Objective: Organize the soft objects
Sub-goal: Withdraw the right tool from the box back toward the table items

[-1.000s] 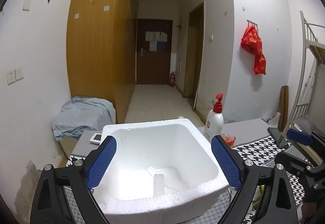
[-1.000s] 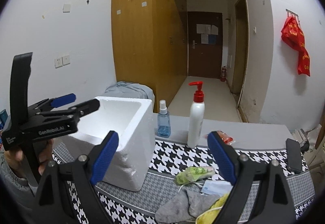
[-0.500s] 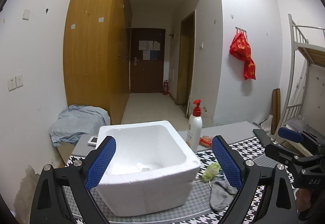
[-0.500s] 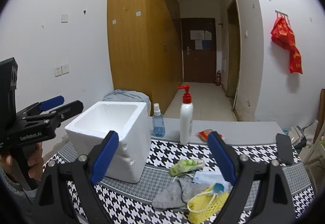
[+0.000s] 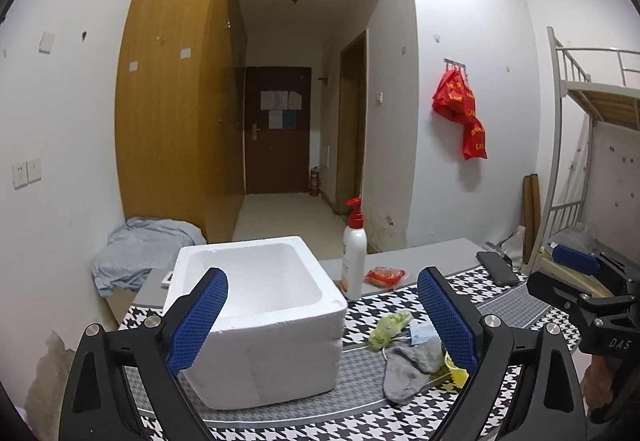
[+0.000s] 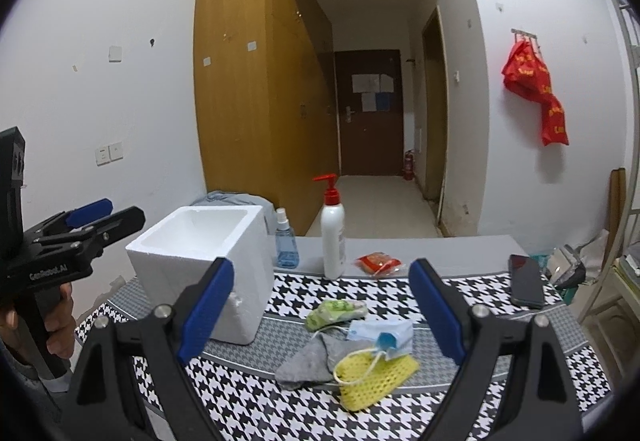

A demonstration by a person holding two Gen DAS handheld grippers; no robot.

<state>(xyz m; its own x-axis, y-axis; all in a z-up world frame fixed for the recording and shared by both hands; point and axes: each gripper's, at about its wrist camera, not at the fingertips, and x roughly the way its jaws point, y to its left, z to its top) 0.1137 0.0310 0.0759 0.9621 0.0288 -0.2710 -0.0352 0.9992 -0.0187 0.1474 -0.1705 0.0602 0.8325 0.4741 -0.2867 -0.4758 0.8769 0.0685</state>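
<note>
both grippers wide and empty above the worktop (image 6: pixel 460 293)

from the right gripper (image 6: pixel 320 307), the soft pile lies ahead: grey sock (image 6: pixel 312 359) at 6 o'clock, yellow mesh (image 6: pixel 372 377) at 5; foam box (image 5: pixel 260 313) fills the left gripper (image 5: pixel 322 315) view at 9.

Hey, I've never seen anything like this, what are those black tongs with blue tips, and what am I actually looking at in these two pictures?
A person holds one hand-held two-finger gripper in each hand; each carries a camera looking along its fingers. One picture is from the left gripper, the other from the right gripper. Both stand open and hold nothing. On the black-and-white houndstooth table cover sit a white foam box, a grey sock, a yellow mesh pad, a blue face mask, a green cloth bundle, a white pump bottle with red top and a black phone.
</note>
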